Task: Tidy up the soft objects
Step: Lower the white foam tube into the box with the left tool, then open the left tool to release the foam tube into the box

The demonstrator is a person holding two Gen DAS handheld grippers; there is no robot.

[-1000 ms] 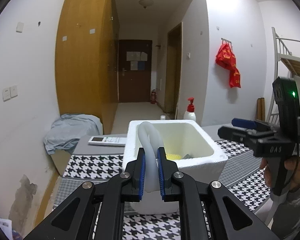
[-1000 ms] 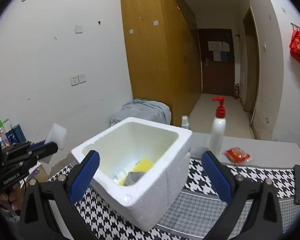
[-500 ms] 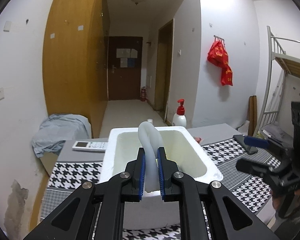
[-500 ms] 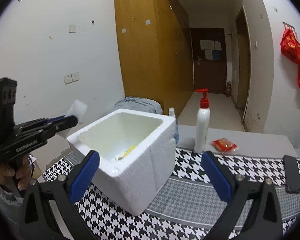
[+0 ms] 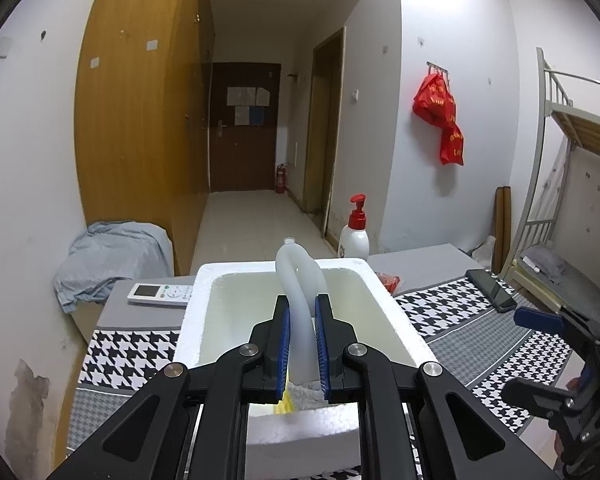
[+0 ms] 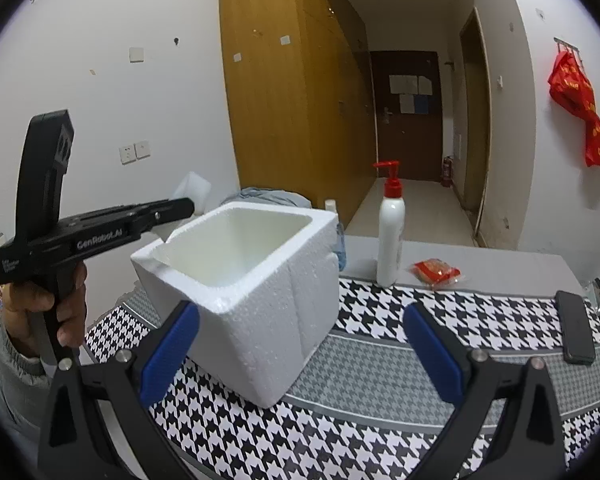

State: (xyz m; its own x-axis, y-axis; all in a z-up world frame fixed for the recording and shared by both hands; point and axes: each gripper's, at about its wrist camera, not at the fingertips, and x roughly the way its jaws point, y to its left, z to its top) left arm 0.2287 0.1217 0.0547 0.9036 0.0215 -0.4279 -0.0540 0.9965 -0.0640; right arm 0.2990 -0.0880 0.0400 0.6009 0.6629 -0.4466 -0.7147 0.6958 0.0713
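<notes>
My left gripper [image 5: 302,312] is shut on a white foam sponge [image 5: 300,280], squeezed and bent between the blue pads, held above the near rim of the white foam box [image 5: 204,308]. A bit of yellow and grey soft stuff shows inside the box under the jaws. In the right wrist view the left gripper [image 6: 188,208] holds the sponge [image 6: 194,190] over the box's [image 6: 260,292] left edge. My right gripper [image 6: 300,344] is open and empty, in front of the box, above the houndstooth cloth.
On the table stand a white pump bottle [image 6: 391,232], a red packet [image 6: 436,271], a black phone [image 6: 576,326] and a remote control [image 5: 160,294]. A grey cloth heap [image 5: 112,256] lies beyond the table's left end. A bunk bed [image 5: 572,128] stands right.
My left gripper with the sponge has moved in over the box's near rim. My right gripper has drawn back and to the right, away from the box.
</notes>
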